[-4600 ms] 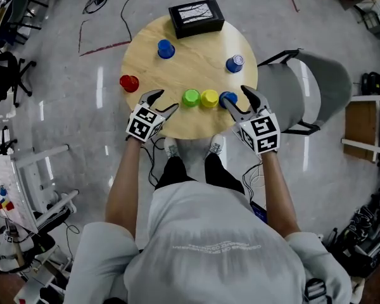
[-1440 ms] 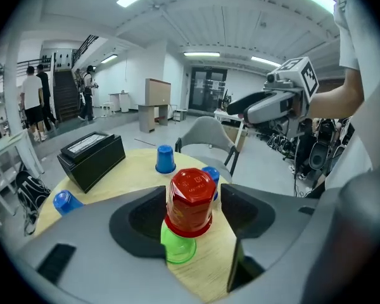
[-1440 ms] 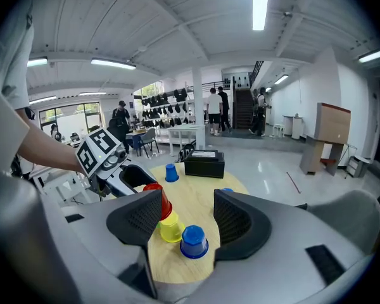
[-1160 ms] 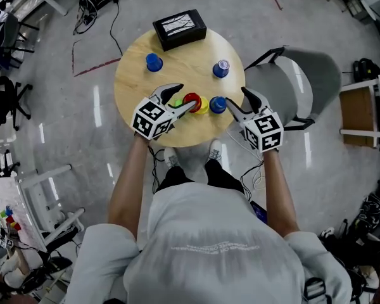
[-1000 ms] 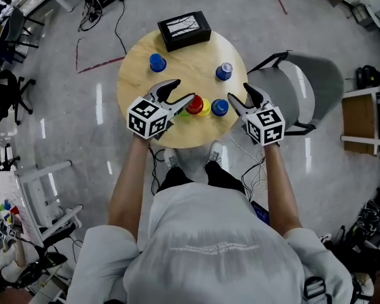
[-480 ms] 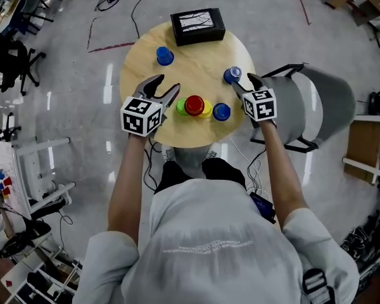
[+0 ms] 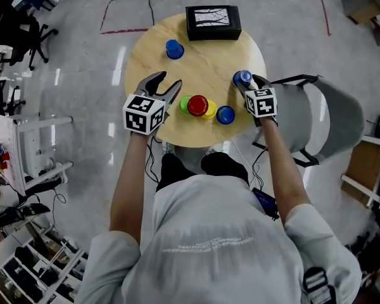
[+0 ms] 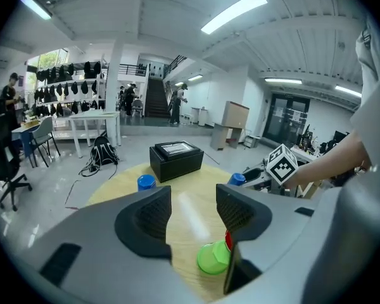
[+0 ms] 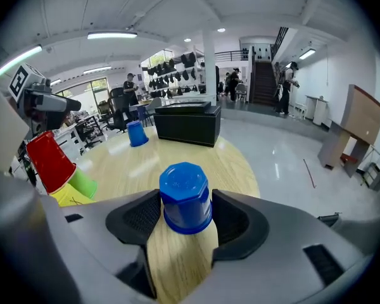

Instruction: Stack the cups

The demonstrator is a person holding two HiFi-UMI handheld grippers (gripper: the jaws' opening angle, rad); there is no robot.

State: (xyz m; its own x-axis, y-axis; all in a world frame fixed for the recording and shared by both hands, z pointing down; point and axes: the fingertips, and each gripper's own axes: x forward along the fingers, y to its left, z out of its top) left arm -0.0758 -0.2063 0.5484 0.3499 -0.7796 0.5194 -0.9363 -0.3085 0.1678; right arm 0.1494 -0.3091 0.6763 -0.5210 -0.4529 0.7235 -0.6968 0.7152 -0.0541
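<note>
On the round wooden table (image 7: 202,59), a red cup (image 7: 197,104) sits upside down on a yellow cup (image 7: 210,111), with a green cup (image 7: 185,102) touching its left and a blue cup (image 7: 225,114) to its right. A second blue cup (image 7: 244,76) stands upturned at the right edge, between the pads of my right gripper (image 7: 245,80). In the right gripper view this blue cup (image 9: 185,197) shows thin gaps to the pads; the right gripper (image 9: 186,213) is opening. My left gripper (image 7: 168,84) hovers left of the green cup (image 8: 213,257), closing on nothing. A third blue cup (image 7: 174,48) stands far left.
A black box (image 7: 213,21) sits at the table's far edge. A grey chair (image 7: 320,119) stands just right of the table, under my right arm. Cables, desks and shelving ring the shiny floor to the left.
The left gripper let go of the red cup on the yellow one and drew back left. The right gripper moved forward from the near blue cup to around the blue cup at the right edge.
</note>
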